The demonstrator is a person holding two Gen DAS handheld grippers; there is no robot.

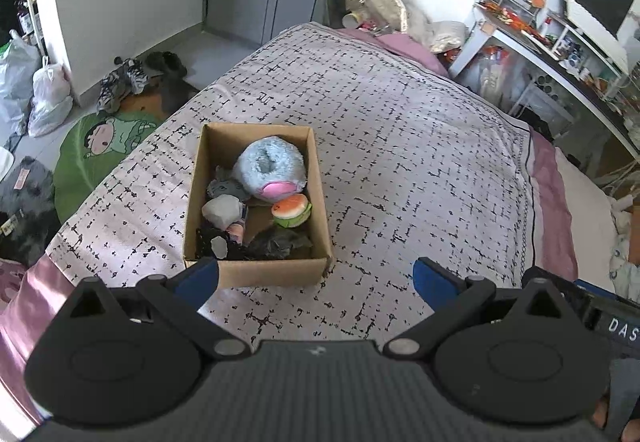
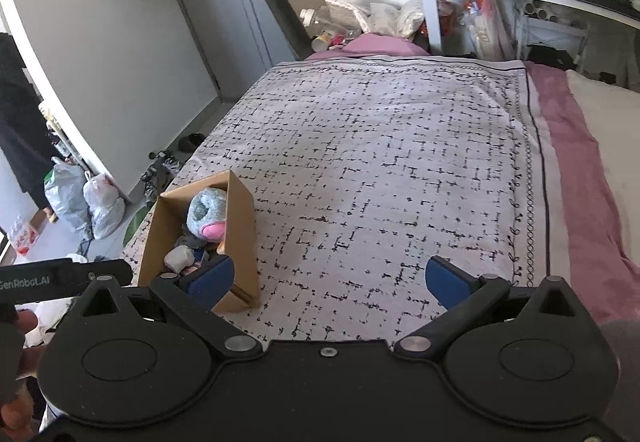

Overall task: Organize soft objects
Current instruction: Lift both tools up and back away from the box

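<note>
A cardboard box [image 1: 256, 274] of plush toys, a burger plush [image 1: 291, 210] among them, sits on the patterned bedspread [image 1: 400, 161] beyond the left gripper [image 1: 316, 278] and right gripper [image 2: 328, 278], both spread wide and empty.

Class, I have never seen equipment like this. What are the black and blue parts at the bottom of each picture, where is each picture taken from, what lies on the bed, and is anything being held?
Each picture comes from a camera on a hand-held grasping tool, looking forward along its two blue-tipped fingers. One view shows the left tool, the other the right tool. Both are open and hold nothing.

On the patterned bedspread sits an open cardboard box. Inside lie soft things: a fluffy blue plush with a pink patch, a plush burger, a pale grey soft toy and darker items I cannot identify.
</note>
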